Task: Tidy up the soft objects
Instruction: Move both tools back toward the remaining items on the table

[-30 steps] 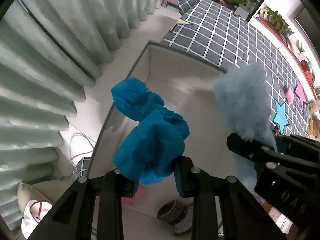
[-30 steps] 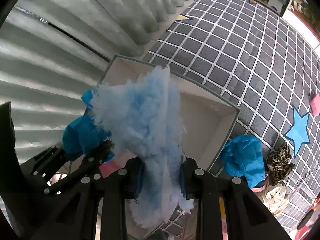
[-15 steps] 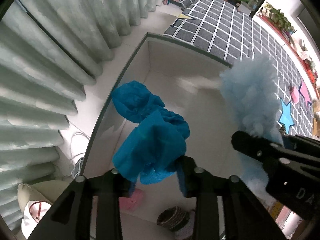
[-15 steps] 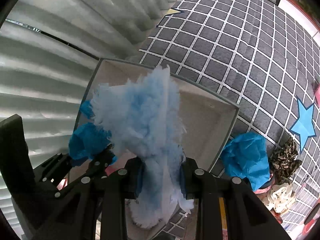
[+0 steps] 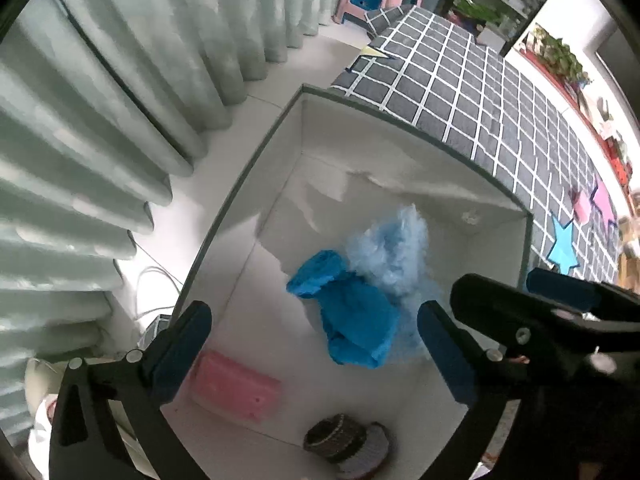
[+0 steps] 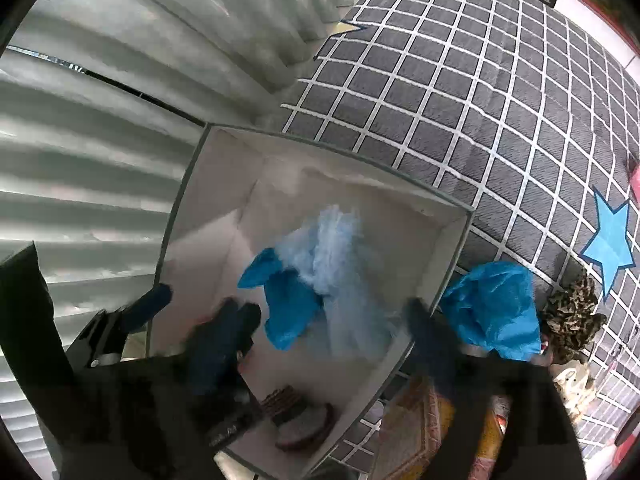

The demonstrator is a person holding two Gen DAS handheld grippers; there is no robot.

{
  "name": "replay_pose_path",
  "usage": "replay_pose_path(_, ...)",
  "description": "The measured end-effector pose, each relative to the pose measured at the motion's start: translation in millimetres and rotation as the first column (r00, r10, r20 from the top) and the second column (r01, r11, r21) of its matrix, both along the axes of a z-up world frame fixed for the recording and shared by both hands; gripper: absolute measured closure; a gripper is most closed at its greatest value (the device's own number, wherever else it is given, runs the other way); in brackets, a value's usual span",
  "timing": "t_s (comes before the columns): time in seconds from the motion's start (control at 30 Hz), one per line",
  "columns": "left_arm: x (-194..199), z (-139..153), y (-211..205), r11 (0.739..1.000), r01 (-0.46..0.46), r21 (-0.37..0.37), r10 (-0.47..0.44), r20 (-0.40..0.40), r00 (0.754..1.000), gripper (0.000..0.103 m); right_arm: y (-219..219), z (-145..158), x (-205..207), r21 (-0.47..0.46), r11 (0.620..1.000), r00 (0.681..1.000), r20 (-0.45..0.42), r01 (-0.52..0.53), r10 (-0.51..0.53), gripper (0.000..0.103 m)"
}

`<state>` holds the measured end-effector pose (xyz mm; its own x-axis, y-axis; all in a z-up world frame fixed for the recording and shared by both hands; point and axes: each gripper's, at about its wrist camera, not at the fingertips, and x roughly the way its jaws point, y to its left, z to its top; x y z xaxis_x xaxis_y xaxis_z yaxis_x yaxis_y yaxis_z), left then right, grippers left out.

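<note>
Spread wide and holding nothing, the left tool [image 5: 312, 344] hangs over the open white rectangular box with a grey rim [image 5: 400, 118], seen from its own camera. Between its blue-padded fingers [image 5: 182, 354], a crumpled bright-blue cloth [image 5: 352, 320] sits inside the box, touching a fluffy pale-blue bundle [image 5: 394, 254] just beyond it. A pink block [image 5: 236, 390] lies near the box's near wall, with a small brown knitted pouch [image 5: 344, 440] beside it. The right tool's black frame crosses the lower right.

From the right camera, the right tool [image 6: 332, 326] is blurred, its fingers well apart and empty above the same box. Another bright-blue crumpled cloth [image 6: 496, 310] rests outside the box on the grey white-gridded mat [image 6: 480, 92], next to a leopard-print fabric piece [image 6: 574, 314].
</note>
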<state>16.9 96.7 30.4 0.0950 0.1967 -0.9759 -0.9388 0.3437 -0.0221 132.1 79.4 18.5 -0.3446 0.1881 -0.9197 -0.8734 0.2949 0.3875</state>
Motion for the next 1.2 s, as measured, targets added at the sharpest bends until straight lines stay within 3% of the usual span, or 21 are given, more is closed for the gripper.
replay_pose_path(0.17, 1.0, 3.8, 0.2, 1.0, -0.008, -0.009, 0.008, 0.009, 1.0, 0.0, -3.5, 10.5, 3.2, 0.012, 1.0, 1.0, 0.009, 0.011, -0.011, 0.012)
replay_pose_path(0.27, 1.4, 10.2, -2.6, 1.0, -0.011, 0.001, 0.011, 0.022, 1.0, 0.0, -6.3, 15.1, 4.2, 0.015, 1.0, 1.0, 0.017, 0.015, -0.015, 0.0)
replay_pose_path(0.53, 7.5, 31.9, -11.9, 1.0, 0.009, -0.003, -0.009, 0.072, 0.997, 0.0, -18.6, 28.7, 17.7, 0.034, 0.998, 0.999, -0.009, 0.053, -0.052, 0.0)
replay_pose_path(0.63, 12.9, 40.1, -15.5, 0.998, 0.039, -0.044, -0.034, 0.124, 0.992, 0.0, -26.0, 41.6, 27.7, 0.048, 0.997, 0.998, -0.017, 0.064, -0.063, 0.0)
replay_pose_path(0.93, 59.8, 65.7, -38.0, 0.988, 0.144, -0.053, -0.133, 0.167, 0.977, 0.0, -78.0, 76.4, 100.3, 0.086, 0.98, 0.984, -0.014, 0.178, -0.177, 0.0)
replay_pose_path(1.2, 122.5, 66.3, -62.7, 0.958, 0.275, -0.083, -0.263, 0.137, 0.955, 0.0, -134.3, 43.2, 181.8, -0.006, 0.933, 0.933, 0.03, 0.36, -0.359, 0.0)
